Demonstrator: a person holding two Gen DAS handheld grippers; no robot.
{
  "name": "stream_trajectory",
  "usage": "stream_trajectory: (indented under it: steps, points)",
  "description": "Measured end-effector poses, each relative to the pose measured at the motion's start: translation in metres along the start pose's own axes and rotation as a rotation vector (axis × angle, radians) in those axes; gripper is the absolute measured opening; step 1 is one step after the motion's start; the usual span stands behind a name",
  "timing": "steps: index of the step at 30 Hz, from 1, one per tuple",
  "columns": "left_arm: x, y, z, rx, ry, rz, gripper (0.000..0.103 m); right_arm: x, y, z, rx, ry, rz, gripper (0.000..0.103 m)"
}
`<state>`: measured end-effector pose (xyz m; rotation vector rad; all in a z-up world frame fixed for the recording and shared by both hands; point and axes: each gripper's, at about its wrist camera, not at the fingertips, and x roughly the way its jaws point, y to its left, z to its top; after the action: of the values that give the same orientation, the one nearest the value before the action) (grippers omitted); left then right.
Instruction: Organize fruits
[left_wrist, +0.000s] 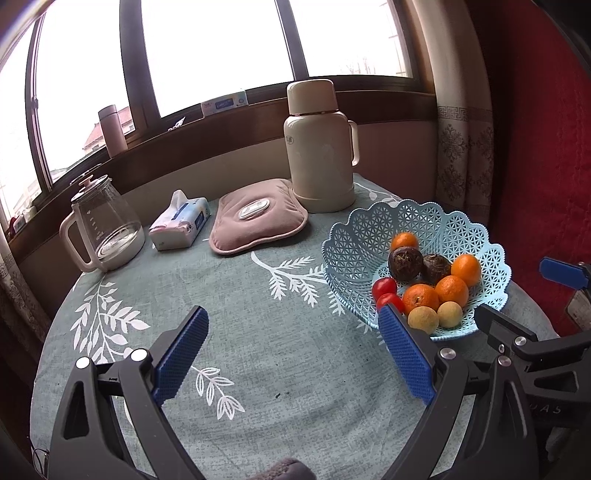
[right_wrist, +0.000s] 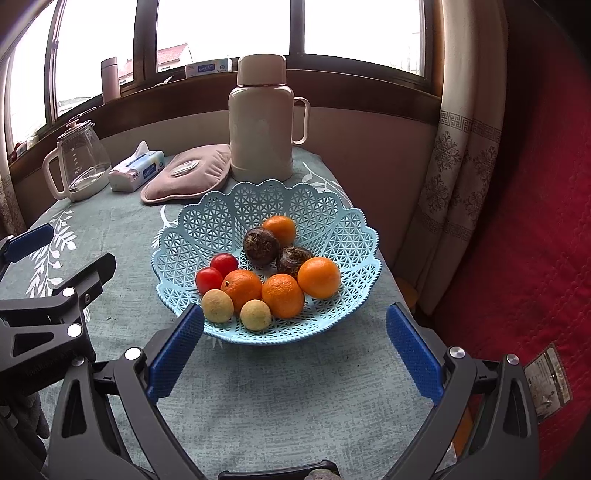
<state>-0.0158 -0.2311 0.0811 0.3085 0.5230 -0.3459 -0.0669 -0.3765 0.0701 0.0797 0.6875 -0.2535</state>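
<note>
Nearest the cameras, both tools hang empty above the near edge of the round tabletop, which is covered by a grey-green cloth with white leaf prints (left_wrist: 258, 314). The left gripper (left_wrist: 293, 354) has its blue-padded jaws spread wide over bare cloth. The right gripper (right_wrist: 295, 347) is equally wide, aimed at the near rim of the pale blue plastic lattice basket with a scalloped edge (right_wrist: 258, 206), which sits toward the right edge of the tabletop.

All the fruit visible lies in that basket. At its near side are two small tan round fruits (right_wrist: 218, 304), touching the oranges behind them. Next come three glossy oranges (right_wrist: 282, 295) in a row, with two small red tomatoes (right_wrist: 209, 279) to their left. Behind those sit two dark brown rough-skinned fruits (right_wrist: 261, 246), and a fourth orange (right_wrist: 279, 229) farthest back.

The oranges look firm and fairly light; a grip across the widest part should hold, though the round skin could slip. The tomatoes seem soft and smooth, so they likely want a gentle squeeze. The tan fruits are small and may roll.

Along the far edge stand a pink padded hot-water bag (left_wrist: 258, 218), a cream thermos jug with a handle (left_wrist: 319, 147), a tissue pack (left_wrist: 181, 223) and a glass kettle (left_wrist: 105, 225).
</note>
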Motion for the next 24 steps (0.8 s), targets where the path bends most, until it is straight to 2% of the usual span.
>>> stream_trajectory:
  steps: [19, 24]
  points:
    - [0.0013, 0.0001, -0.0012, 0.002, 0.006, -0.001, 0.093, 0.0009, 0.0015, -0.0003, -0.003, 0.004, 0.0, 0.1]
    - [0.0025, 0.0046, -0.0037, -0.013, 0.029, -0.007, 0.093, 0.0032, 0.0031, -0.0016, -0.007, 0.014, -0.002, 0.1]
